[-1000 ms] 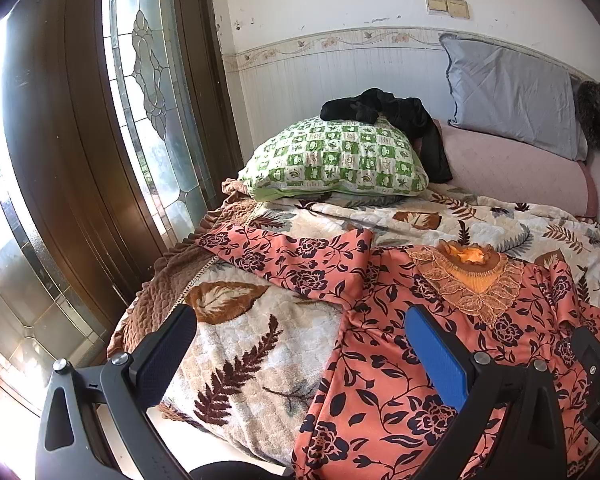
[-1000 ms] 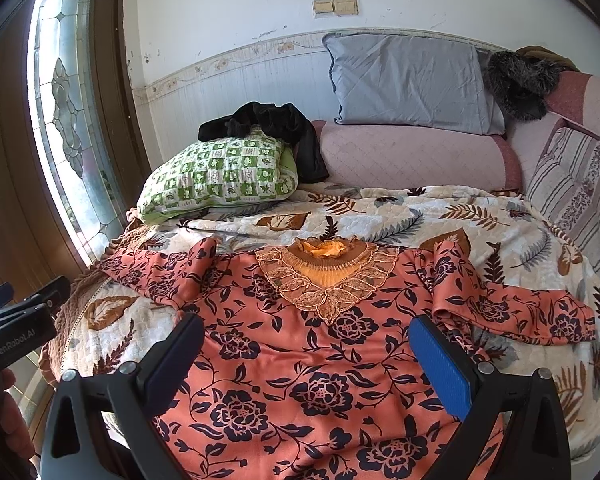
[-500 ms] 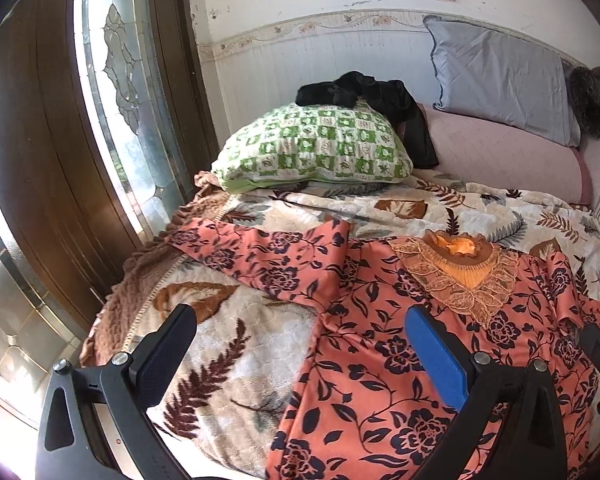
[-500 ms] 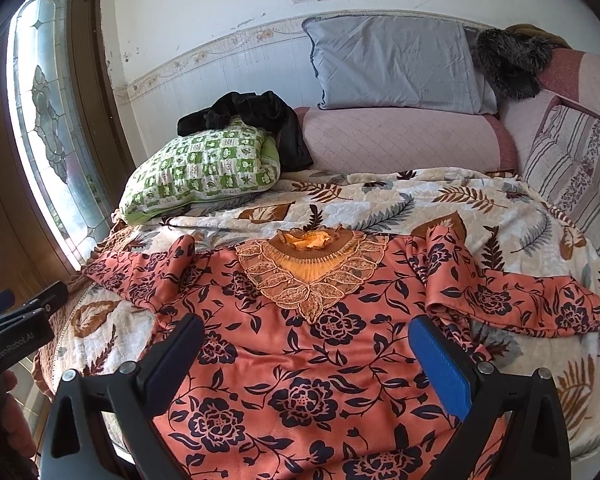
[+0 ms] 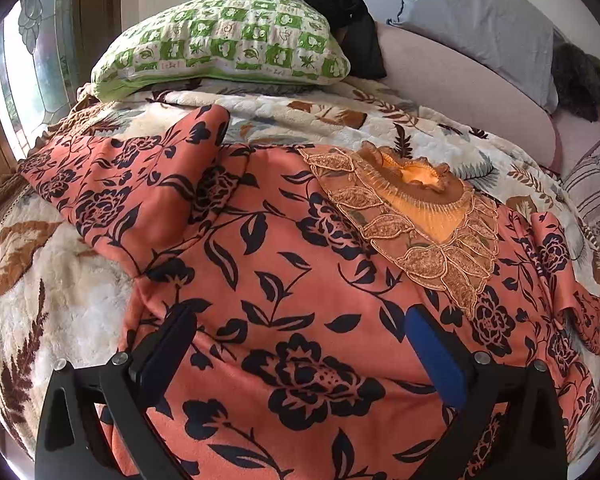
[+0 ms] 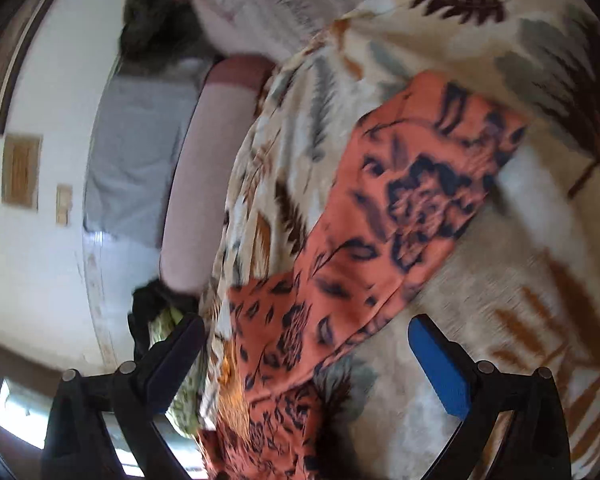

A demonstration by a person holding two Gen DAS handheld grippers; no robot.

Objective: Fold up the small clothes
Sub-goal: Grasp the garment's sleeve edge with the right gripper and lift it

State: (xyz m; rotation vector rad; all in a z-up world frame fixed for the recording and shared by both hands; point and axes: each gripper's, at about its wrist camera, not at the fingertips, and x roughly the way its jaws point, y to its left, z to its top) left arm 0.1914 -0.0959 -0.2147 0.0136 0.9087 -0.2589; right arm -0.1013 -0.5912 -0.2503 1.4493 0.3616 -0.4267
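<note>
Floral dress (image 5: pixel 284 280) spread flat across the bed (image 5: pixel 60 280), sleeves out toward both side edges, no fold made. Left hand-held gripper (image 5: pixel 296 344) and right hand-held gripper (image 6: pixel 304 356): jaws apart, empty.

right view blurs the floral garment (image 6: pixel 400 216); its hem leaves frame.

Garment (image 5: pixel 292 280) flat on blanket (image 5: pixel 60 292), pillow (image 5: pixel 228 44) behind, seemingly a bolster (image 5: pixel 460 84) rightward.
</note>
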